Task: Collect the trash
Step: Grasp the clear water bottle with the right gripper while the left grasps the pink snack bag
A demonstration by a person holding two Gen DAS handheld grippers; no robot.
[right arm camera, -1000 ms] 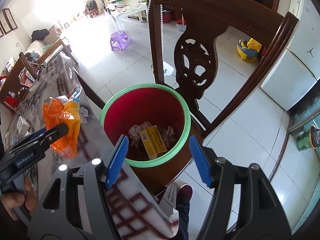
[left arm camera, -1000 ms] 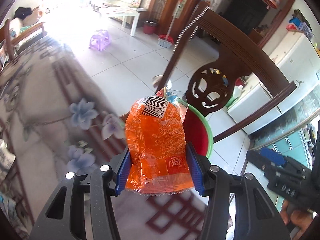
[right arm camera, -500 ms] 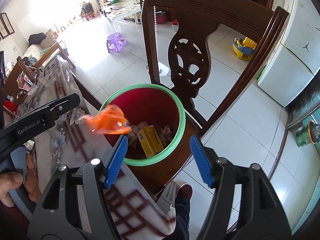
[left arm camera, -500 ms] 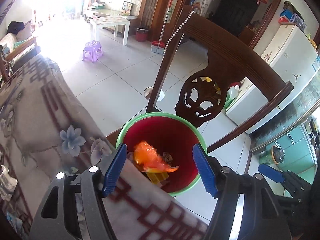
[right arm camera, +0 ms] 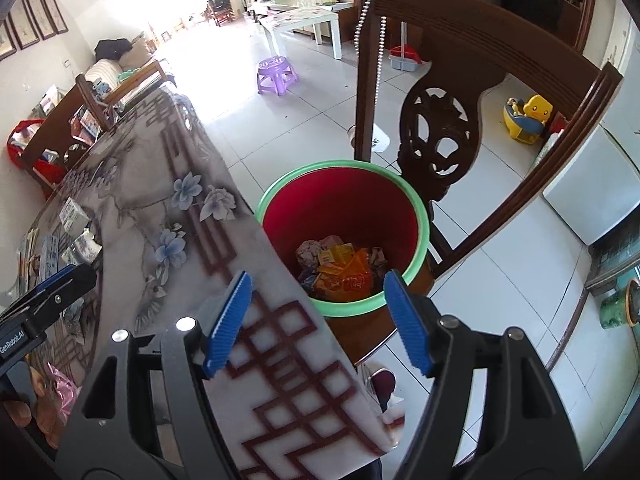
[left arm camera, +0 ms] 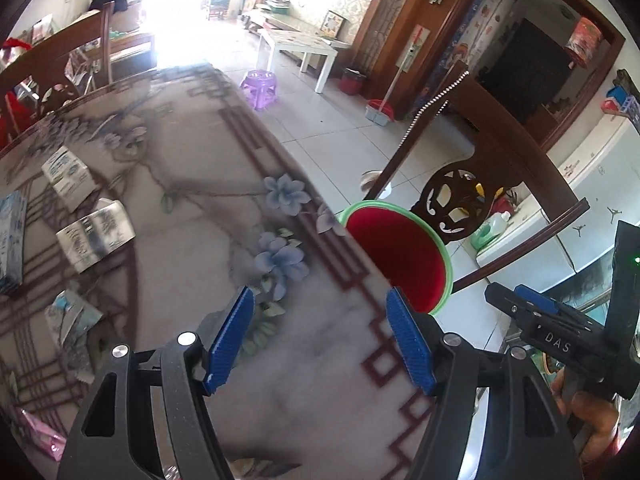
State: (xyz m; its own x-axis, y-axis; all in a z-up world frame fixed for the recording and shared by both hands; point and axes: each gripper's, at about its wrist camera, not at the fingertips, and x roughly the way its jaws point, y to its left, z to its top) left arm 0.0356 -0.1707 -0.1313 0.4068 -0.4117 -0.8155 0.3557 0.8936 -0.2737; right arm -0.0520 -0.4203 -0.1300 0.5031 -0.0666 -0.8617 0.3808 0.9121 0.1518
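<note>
My left gripper (left arm camera: 320, 338) is open and holds nothing, hanging over the flower-patterned table (left arm camera: 208, 216). The red bin with a green rim (left arm camera: 400, 256) stands just past the table's edge, to its right. In the right wrist view the bin (right arm camera: 344, 208) holds the orange snack packet (right arm camera: 348, 276) on top of crumpled paper and a yellow box. My right gripper (right arm camera: 316, 320) hovers over the table corner by the bin, its jaws opening with nothing between them. Small white-and-blue boxes (left arm camera: 94, 236), a crumpled wrapper (left arm camera: 70, 316) and a pink wrapper (left arm camera: 40, 436) lie on the table's left side.
A dark carved wooden chair (right arm camera: 440, 132) stands right behind the bin, with a bead string over its back. White tiled floor (right arm camera: 280, 128) lies beyond, with a purple stool (right arm camera: 276, 74) and a white low table (right arm camera: 304, 20). A white fridge (left arm camera: 592, 200) stands to the right.
The left gripper opened and let go of the orange packet, which dropped into the bin. It then swung left, back over the table. The right gripper shifted a little and widened.
</note>
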